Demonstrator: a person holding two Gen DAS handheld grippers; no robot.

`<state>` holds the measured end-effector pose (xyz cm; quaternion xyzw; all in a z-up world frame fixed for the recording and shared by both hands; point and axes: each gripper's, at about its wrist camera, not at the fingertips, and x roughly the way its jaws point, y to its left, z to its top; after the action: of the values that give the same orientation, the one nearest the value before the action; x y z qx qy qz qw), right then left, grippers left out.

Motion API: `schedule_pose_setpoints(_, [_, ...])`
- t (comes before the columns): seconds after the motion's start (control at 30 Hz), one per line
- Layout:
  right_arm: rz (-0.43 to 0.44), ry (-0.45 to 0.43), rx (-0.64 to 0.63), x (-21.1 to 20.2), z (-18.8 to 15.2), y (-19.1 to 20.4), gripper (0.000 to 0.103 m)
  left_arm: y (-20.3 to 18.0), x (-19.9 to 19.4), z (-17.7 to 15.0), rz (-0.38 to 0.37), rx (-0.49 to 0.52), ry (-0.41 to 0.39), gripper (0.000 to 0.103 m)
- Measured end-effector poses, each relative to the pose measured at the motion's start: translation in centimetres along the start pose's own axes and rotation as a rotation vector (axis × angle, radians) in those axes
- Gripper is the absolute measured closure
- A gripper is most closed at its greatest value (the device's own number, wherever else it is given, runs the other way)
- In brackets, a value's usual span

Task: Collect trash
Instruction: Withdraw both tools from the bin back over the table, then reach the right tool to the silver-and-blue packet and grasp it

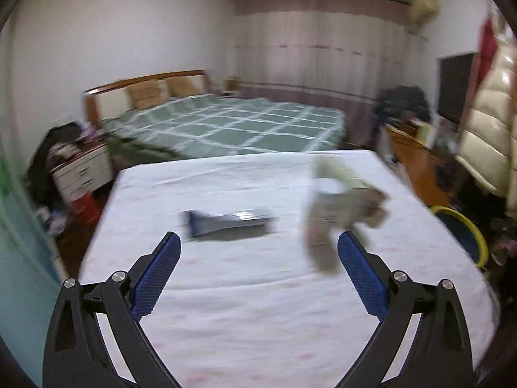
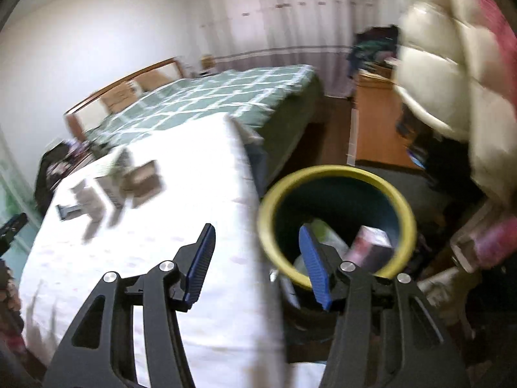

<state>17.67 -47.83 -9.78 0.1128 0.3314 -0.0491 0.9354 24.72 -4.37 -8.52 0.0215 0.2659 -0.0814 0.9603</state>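
A white-clothed table holds a flat blue-grey packet and a blurred heap of pale cartons and brown wrappers. My left gripper is open and empty above the table, just short of the packet. My right gripper is open and empty over the table's right edge, beside a dark bin with a yellow rim. The bin holds a pink-and-white box and pale wrappers. The same trash shows in the right wrist view, far left.
A bed with a green checked cover stands behind the table. A white drawer unit is at the left. An orange wooden cabinet and a cream padded coat are at the right. The bin's rim also shows in the left wrist view.
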Motion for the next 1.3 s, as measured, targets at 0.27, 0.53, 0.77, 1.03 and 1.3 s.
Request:
schedule_pose_setpoints(0.27, [0.186, 0.018, -0.174, 2.6, 3.2, 12.2, 0.051, 8.7, -0.3, -2.6, 0.154, -0.086, -0.013, 0.007])
schedule_pose_setpoints(0.53, [0.380, 0.073, -0.388, 5.8, 4.2, 25.0, 0.051, 10.2, -0.1, -4.5, 0.215, -0.070, 0.034, 0.007])
schedule_pose_setpoints(0.77, [0.415, 0.137, -0.574, 10.4, 1.9, 33.8, 0.051, 11.2, -0.5, -4.6, 0.209, -0.136, 0.027, 0.007])
schedule_pose_setpoints(1.03, [0.314, 0.171, -0.716, 16.0, 0.1, 38.0, 0.051, 11.0, -0.6, -4.5, 0.191, -0.129, 0.028, 0.007])
schedule_pose_setpoints(1.3, [0.259, 0.192, -0.790, 20.5, 0.3, 39.7, 0.051, 11.7, -0.1, -4.5, 0.167, -0.166, 0.046, 0.007])
